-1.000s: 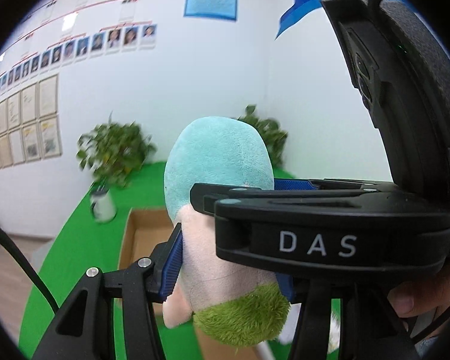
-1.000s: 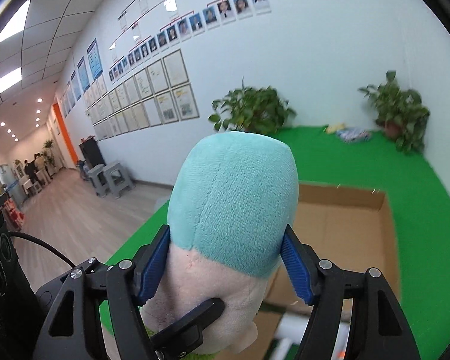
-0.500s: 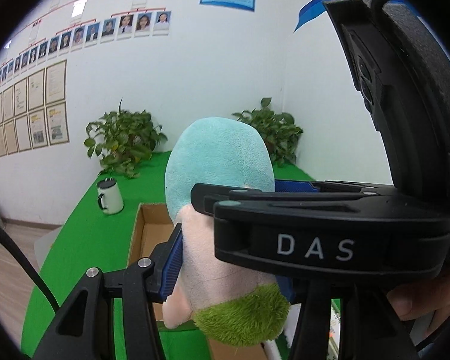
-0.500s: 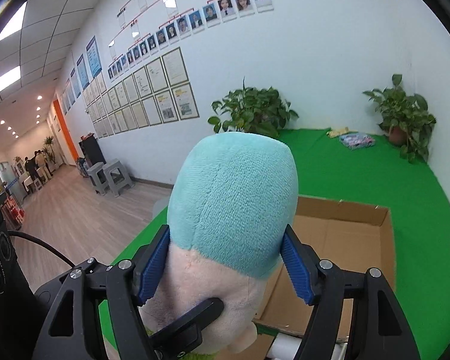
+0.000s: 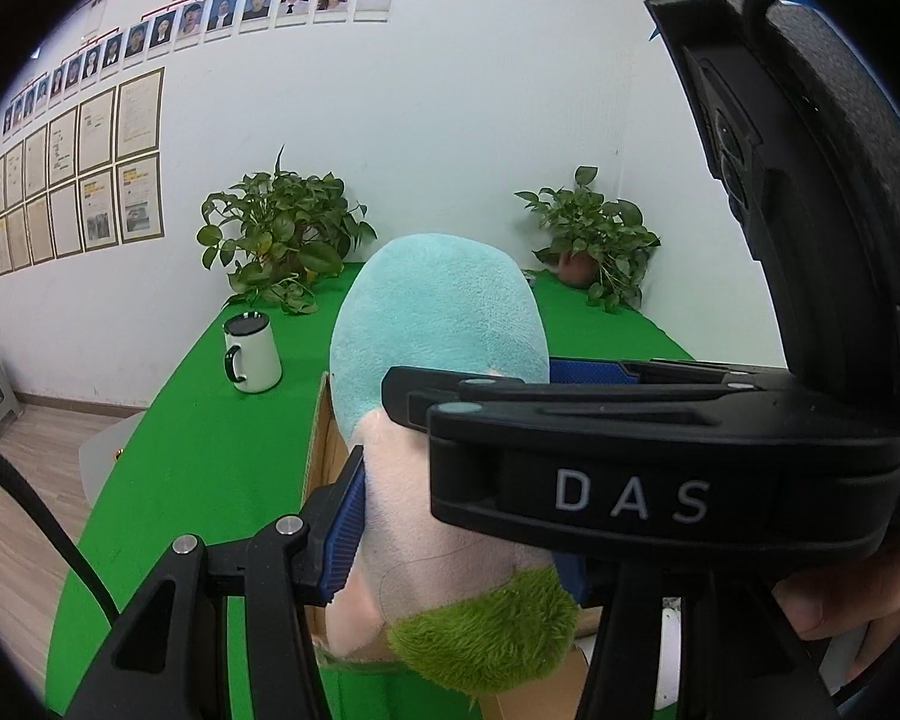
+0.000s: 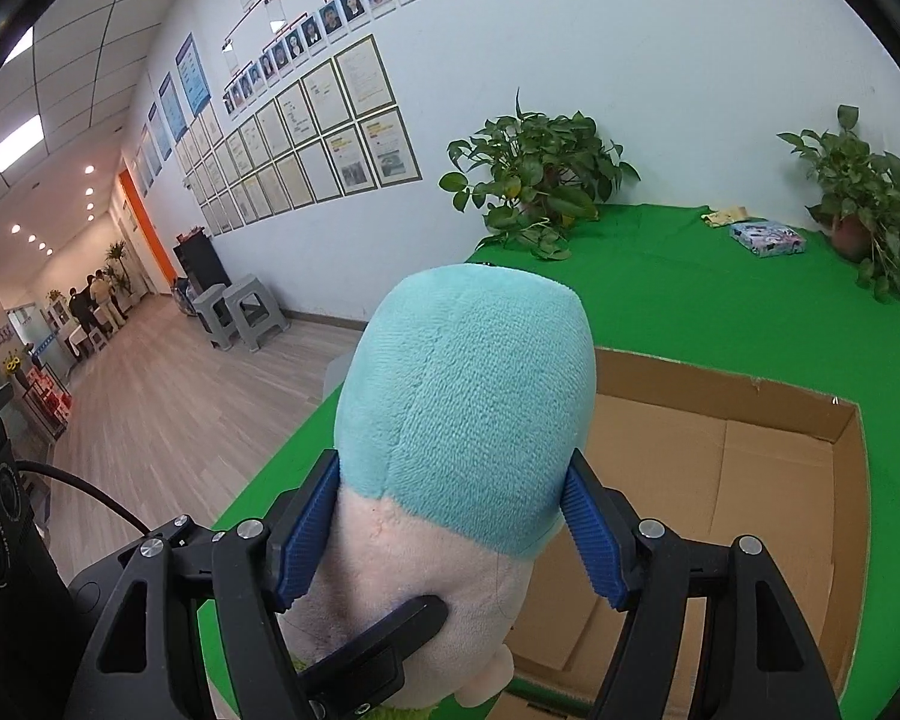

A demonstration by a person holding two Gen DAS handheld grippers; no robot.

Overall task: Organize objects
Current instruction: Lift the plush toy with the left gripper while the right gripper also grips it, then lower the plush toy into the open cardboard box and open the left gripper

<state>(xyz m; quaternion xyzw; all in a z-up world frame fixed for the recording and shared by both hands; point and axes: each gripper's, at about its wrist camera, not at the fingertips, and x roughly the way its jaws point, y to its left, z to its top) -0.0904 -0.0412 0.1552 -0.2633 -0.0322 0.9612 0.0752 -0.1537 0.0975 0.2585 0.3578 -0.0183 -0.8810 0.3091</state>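
A plush toy [image 5: 438, 348] with a teal top, pale pink body and green fuzzy base is held by both grippers above a green table. My left gripper [image 5: 450, 516] is shut on the toy's pink body; its right finger is hidden behind the right gripper's black body. My right gripper [image 6: 450, 534] is shut on the same toy [image 6: 468, 408] just below the teal part. An open cardboard box [image 6: 750, 480] lies on the table under and beyond the toy, and looks empty in its visible part.
A white mug [image 5: 252, 354] stands on the green table [image 5: 198, 456] left of the box. Two potted plants [image 6: 540, 174] [image 6: 864, 192] stand at the back by the wall. A patterned packet [image 6: 768, 238] lies at the back right. The table's left edge drops to a wooden floor.
Both grippers with the toy have tilted down and shifted, so the box, mug and table appear lower and nearer. The grip on the toy is unchanged.
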